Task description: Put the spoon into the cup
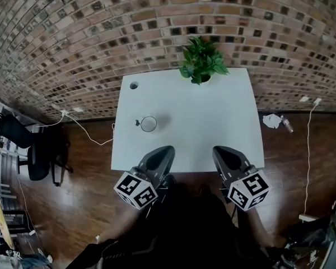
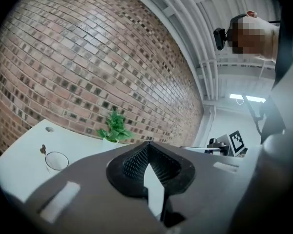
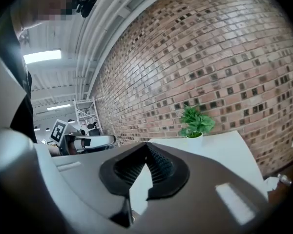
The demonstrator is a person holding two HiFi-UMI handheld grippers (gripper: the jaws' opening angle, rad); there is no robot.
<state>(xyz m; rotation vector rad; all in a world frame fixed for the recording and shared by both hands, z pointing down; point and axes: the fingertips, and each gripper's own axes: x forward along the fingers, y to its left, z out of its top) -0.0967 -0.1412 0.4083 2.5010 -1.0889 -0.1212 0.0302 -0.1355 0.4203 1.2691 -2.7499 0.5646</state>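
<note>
White table point(image 1: 213, 116) carries the cup point(image 1: 148, 124), ahead of clenched, empty left claw point(image 1: 166, 150) and right claw point(image 1: 218, 150).

Open white table point(image 1: 213, 128) surrounds the cup point(image 1: 149, 124) on its near, right and far sides; only the potted plant point(image 1: 201, 60), well beyond the cup rightward, stands tall.

Even, diffuse indoor light. The white table point(image 1: 213, 128) is bright without glare, and the cup point(image 1: 149, 124) casts a faint shadow to its right. Ceiling strip lights point(image 3: 41, 56) glow in both gripper views. Fisheye distortion bends the brick wall point(image 1: 73, 38). Dark vignetting rings each gripper view, and the near foreground is soft.
</note>
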